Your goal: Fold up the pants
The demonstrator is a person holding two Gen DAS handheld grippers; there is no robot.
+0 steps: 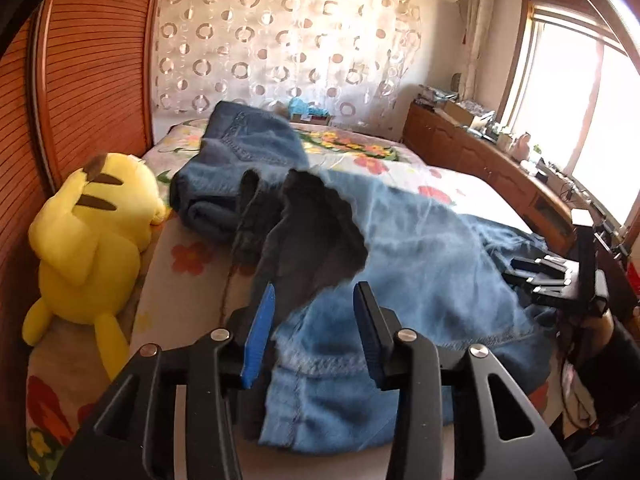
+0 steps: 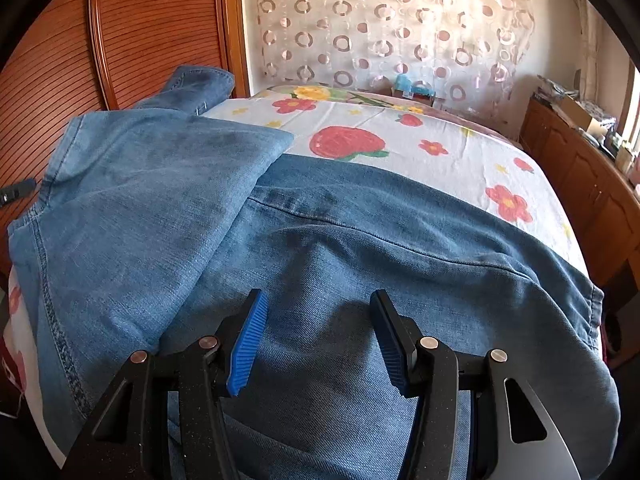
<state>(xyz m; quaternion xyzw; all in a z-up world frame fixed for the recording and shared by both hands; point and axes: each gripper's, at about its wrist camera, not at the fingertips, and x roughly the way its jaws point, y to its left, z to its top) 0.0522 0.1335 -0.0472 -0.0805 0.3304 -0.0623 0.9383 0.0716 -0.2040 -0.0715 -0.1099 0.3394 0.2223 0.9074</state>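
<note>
Blue denim pants (image 1: pixel 420 256) lie crumpled across the flowered bed (image 1: pixel 460 188); a dark leg end (image 1: pixel 312 232) stands bunched up just ahead of my left gripper (image 1: pixel 314 312). Its blue pads are apart and a stitched hem lies under and between them, with neither pad pressing on it. At the right edge of this view my right gripper (image 1: pixel 548 280) rests over the denim. In the right wrist view the pants (image 2: pixel 360 264) spread wide, with one leg (image 2: pixel 160 176) folded over on the left. My right gripper (image 2: pixel 316 320) hovers open just over the cloth.
A yellow plush toy (image 1: pixel 92 240) lies at the bed's left side by the ribbed wooden wardrobe (image 1: pixel 88 80). A low wooden cabinet (image 1: pixel 480 160) with clutter runs along the right under a bright window (image 1: pixel 592 92). The bedsheet (image 2: pixel 420 140) is bare beyond the pants.
</note>
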